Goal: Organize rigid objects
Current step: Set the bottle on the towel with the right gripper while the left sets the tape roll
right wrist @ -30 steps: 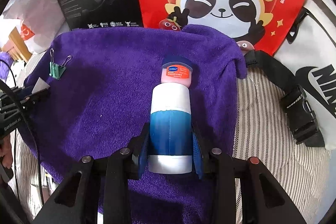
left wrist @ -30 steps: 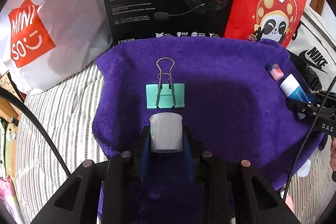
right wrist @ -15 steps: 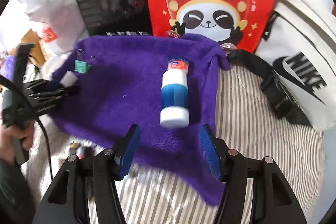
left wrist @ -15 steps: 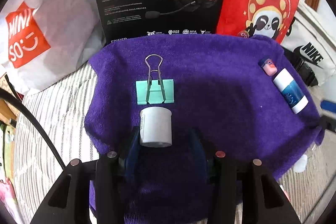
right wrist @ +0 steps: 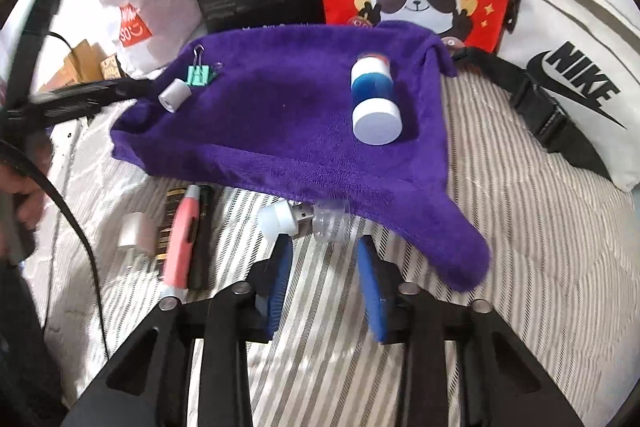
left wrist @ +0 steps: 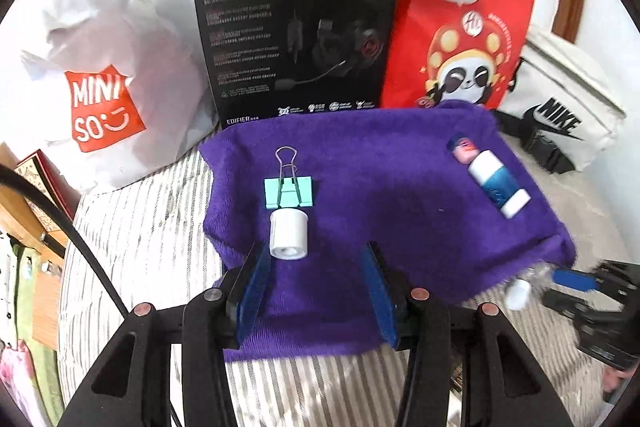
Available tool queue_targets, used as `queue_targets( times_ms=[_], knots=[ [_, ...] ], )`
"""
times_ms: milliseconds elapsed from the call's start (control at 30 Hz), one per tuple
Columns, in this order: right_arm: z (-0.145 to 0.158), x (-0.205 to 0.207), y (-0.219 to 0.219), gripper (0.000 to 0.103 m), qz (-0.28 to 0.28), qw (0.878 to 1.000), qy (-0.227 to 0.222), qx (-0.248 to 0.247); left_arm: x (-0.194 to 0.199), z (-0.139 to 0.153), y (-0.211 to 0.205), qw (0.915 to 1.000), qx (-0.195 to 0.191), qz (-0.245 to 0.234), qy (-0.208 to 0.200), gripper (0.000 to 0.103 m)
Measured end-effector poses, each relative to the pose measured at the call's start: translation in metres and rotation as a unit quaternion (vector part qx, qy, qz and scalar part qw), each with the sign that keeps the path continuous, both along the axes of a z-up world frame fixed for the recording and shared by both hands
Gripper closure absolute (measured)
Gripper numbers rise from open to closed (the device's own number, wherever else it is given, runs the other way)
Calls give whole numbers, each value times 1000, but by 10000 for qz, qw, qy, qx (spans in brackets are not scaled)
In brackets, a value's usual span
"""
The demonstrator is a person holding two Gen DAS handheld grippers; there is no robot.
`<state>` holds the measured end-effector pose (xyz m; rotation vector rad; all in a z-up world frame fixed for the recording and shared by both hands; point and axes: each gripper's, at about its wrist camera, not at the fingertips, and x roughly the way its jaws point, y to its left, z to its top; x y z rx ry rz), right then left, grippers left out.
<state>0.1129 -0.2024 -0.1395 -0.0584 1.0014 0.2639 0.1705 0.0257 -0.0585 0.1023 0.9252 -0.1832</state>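
Purple fleece towel (left wrist: 380, 163) holds a mint binder clip (left wrist: 289, 191), a small white cylinder (left wrist: 288, 234) and a blue-and-white tube (right wrist: 374, 99). The left gripper (left wrist: 316, 291) hangs parted, empty; the right gripper's (right wrist: 325, 279) jaws are closing toward a white-capped USB stick (right wrist: 286, 219), not gripping yet.

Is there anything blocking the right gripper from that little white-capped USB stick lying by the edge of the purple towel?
Nothing visible does. The right gripper, its jaws closing, sits just short of the USB stick on the striped sheet. The clear cap lies beside the stick, and the purple towel edge overhangs just behind them.
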Motion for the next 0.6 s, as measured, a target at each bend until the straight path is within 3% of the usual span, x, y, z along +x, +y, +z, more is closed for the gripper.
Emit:
queue_targets(
  times_ms=[267,467,500,533,600],
  knots=[
    [-14,13,7,72,-56,9993,-125,-334,-34,5,7,9999,123,18,-32,54],
    [-17,15,13,72,-193,9984,-351,-387,-47,-10,13,9996,-184,78,218,54],
    [-17,13,12,74,-155,9984,-383,-379,-49,-12,13,9994,-224,73,258,54],
    [-17,12,11,85,-100,9987,-396,-313,-51,-14,12,9993,-237,76,278,54],
    [-16,10,4,86,-103,9992,-365,-160,-56,-17,10,9992,-261,38,298,54]
  ],
)
